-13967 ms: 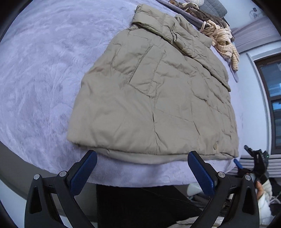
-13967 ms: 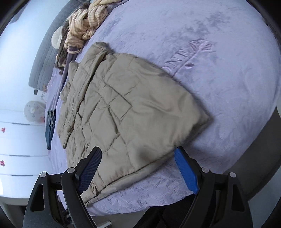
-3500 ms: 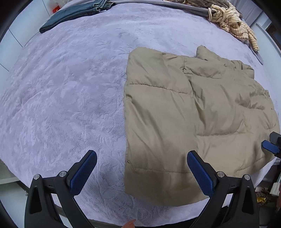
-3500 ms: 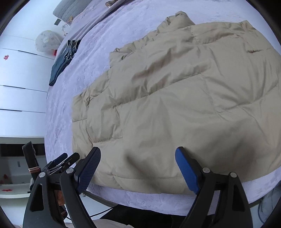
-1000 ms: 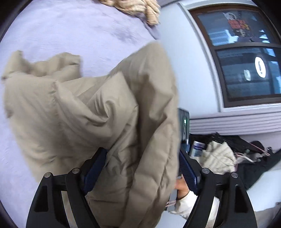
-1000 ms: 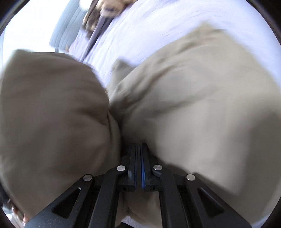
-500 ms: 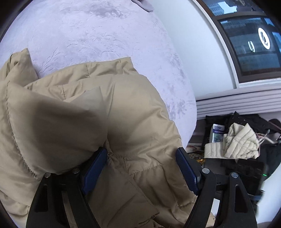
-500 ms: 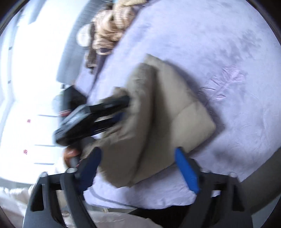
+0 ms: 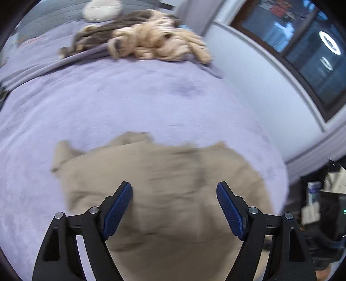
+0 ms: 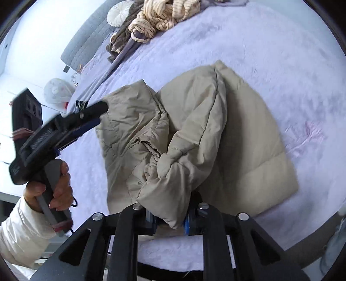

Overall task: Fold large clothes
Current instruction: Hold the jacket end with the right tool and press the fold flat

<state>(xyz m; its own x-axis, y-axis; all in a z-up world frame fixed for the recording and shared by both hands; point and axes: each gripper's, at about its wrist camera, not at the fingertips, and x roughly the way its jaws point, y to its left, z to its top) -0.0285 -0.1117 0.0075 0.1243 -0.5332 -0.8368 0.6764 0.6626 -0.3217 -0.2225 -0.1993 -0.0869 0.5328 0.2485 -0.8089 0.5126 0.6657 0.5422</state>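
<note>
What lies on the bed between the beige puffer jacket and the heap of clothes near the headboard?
Nothing: in the left wrist view only bare lavender bedspread separates the beige puffer jacket from the heap of clothes. The right wrist view agrees.

Both grippers: black triangulated frames, silver pivot screws, ribbed blue pads. Left gripper (image 9: 174, 207) shows four screws, right gripper (image 10: 169, 222) four too. Left hand (image 10: 55, 183) wraps a grey pistol handle; cream sleeve (image 10: 19, 235) just below that handle.

The jacket (image 10: 216, 138) lies on the bed (image 10: 270, 54), heaped clothes (image 10: 160, 19) behind it
</note>
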